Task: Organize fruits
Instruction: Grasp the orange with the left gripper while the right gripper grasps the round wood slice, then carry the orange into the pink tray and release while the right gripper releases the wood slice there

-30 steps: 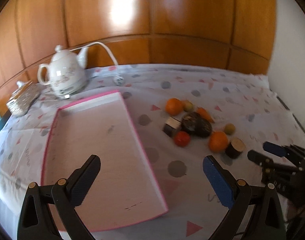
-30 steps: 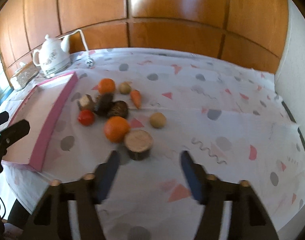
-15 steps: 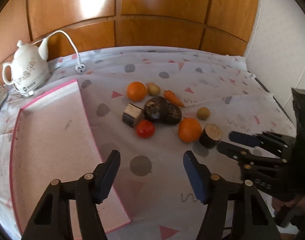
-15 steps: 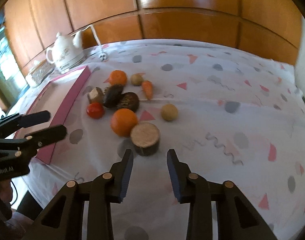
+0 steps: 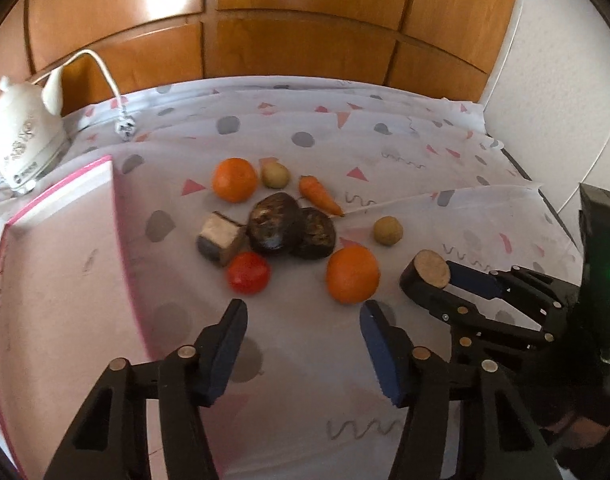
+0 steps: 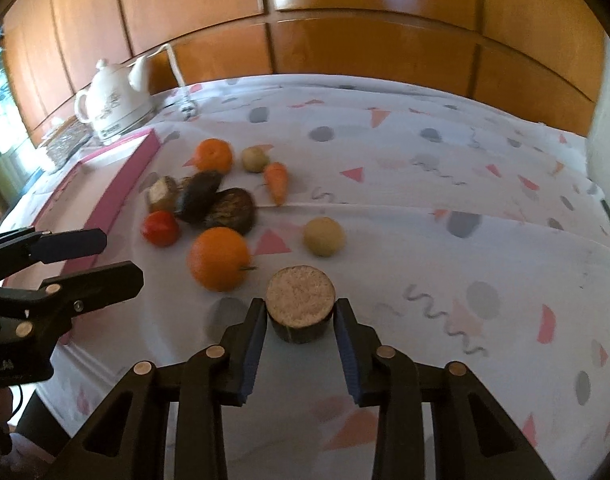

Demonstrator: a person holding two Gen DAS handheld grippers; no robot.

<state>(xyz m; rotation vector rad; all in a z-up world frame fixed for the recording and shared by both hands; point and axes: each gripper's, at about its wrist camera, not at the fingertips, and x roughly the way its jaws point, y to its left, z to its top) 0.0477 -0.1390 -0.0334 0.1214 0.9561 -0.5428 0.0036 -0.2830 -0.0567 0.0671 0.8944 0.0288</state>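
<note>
A pile of food lies on the patterned cloth: two oranges (image 5: pixel 353 274) (image 5: pixel 234 179), a red tomato (image 5: pixel 249 272), two dark lumps (image 5: pixel 273 224), a carrot (image 5: pixel 319 195), two small potatoes (image 5: pixel 388 231), a cut block (image 5: pixel 220 237) and a round cut piece (image 6: pixel 300 303). My right gripper (image 6: pixel 301 312) is open, with its fingers on either side of the round cut piece. My left gripper (image 5: pixel 303 316) is open and empty, just in front of the near orange and the tomato. The pink tray (image 5: pixel 57 264) lies to the left.
A white kettle (image 5: pixel 23 136) with a cord and plug (image 5: pixel 125 130) stands at the back left. A glittery box (image 6: pixel 65 142) sits beside it. Wood panelling runs behind the table. A white wall is on the right.
Both grippers have moved forward toward the food. My right gripper has come around the round cut piece. My left gripper has swung right, away from the tray, and its jaws have narrowed.
</note>
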